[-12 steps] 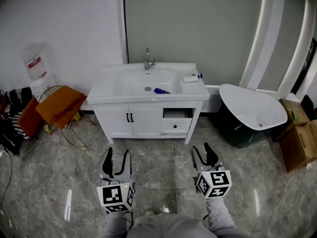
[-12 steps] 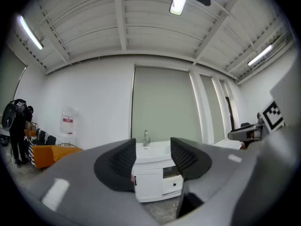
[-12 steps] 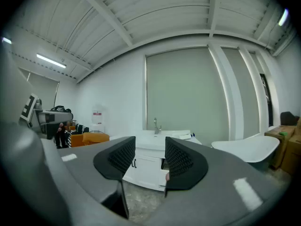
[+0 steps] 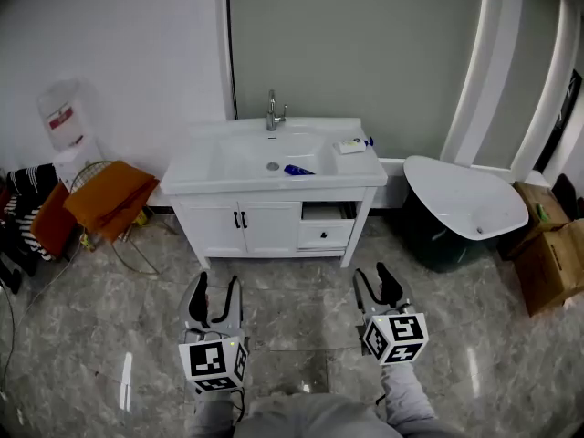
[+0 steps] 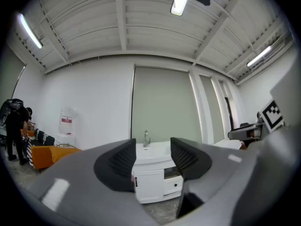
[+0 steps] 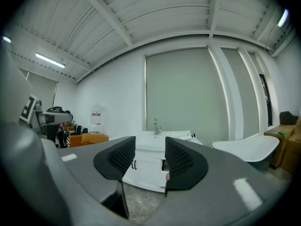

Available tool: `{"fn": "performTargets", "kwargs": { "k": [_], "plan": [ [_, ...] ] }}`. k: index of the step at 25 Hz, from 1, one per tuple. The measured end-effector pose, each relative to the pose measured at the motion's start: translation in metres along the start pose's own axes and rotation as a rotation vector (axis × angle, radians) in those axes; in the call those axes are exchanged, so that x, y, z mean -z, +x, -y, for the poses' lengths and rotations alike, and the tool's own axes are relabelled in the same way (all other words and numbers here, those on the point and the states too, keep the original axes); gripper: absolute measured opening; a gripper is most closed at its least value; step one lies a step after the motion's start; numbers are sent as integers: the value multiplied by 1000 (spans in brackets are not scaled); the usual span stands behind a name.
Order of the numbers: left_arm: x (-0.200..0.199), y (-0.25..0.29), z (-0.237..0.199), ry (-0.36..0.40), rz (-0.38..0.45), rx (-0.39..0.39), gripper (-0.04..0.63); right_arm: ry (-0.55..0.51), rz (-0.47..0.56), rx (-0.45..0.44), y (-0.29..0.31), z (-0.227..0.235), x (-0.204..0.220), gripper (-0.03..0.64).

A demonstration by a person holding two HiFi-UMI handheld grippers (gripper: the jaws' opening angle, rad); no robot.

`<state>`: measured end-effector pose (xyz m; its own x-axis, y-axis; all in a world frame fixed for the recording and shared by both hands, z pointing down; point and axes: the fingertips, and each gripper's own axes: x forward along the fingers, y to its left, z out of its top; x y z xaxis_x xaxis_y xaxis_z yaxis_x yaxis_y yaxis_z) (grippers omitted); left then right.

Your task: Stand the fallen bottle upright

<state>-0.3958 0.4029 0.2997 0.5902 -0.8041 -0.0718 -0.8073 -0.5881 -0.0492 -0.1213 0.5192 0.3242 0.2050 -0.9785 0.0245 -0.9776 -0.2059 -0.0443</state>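
Bottle [image 4: 297, 168], likely small blue thing, lies flat in sink basin [image 4: 239, 158], well apart from both grippers. Left gripper [image 4: 212, 286], right gripper [image 4: 377, 276]: fingers spread, empty. Risks: curved basin lets it roll from fingers or topple; pale item [image 4: 350, 144] on rim grabbed by mistake.

White vanity countertop [image 4: 189, 167] is carrying everything. A blue bottle [image 4: 297, 168] is lying on its side at the basin's right side. A small white pack [image 4: 349, 144] is sitting flat toward the right rear corner, with a blue item [image 4: 368, 140] just beside it. The vanity is standing on the grey marble floor [image 4: 292, 292].
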Motion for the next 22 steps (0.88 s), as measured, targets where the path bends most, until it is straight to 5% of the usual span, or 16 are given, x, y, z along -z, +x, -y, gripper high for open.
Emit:
{"fn": "performTargets", "kwargs": {
  "k": [22],
  "plan": [
    [51, 58, -49, -17, -91, 110, 279, 35, -49, 81, 56, -32, 30, 198]
  ]
}}
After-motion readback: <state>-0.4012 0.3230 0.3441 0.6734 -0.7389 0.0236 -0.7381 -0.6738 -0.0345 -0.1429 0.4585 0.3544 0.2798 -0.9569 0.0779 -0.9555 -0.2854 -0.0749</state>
